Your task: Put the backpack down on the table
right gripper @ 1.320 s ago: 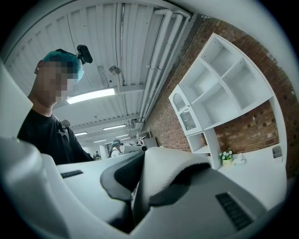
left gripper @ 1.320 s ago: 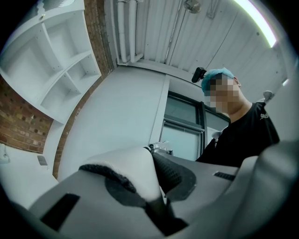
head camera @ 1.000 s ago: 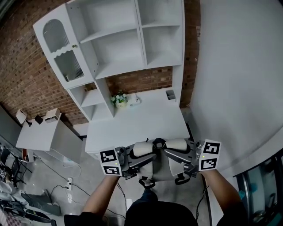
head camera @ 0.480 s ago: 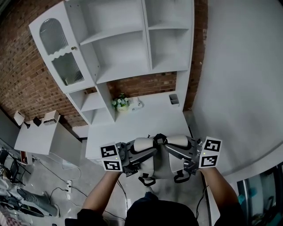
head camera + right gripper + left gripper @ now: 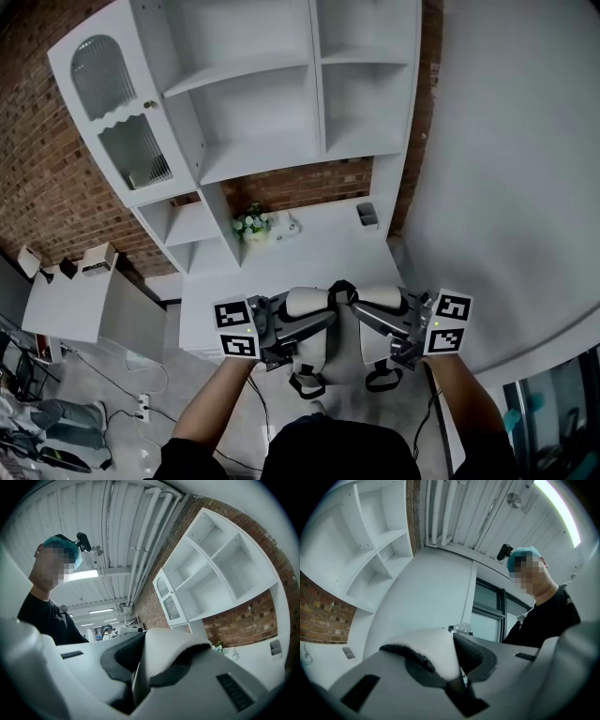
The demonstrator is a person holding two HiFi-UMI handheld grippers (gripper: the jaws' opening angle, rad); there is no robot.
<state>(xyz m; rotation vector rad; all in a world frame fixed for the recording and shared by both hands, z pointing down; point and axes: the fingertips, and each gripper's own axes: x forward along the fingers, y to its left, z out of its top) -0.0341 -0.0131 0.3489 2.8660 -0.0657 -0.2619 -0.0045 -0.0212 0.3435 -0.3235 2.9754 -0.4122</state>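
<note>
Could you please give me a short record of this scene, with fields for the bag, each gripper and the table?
Bag: white padded backpack with black trim, held in the air at the table's near edge, not yet set down
Left gripper: shut on one shoulder strap
Right gripper: shut on the other shoulder strap
Table: white desk under white open shelves
On the table: small pot of white flowers, small grey cup, both at the back

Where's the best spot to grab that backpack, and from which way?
By its two padded shoulder straps, one from the left and one from the right. They arch off the backpack as thick loops that jaws can close around, and two holds should keep it level.
</note>
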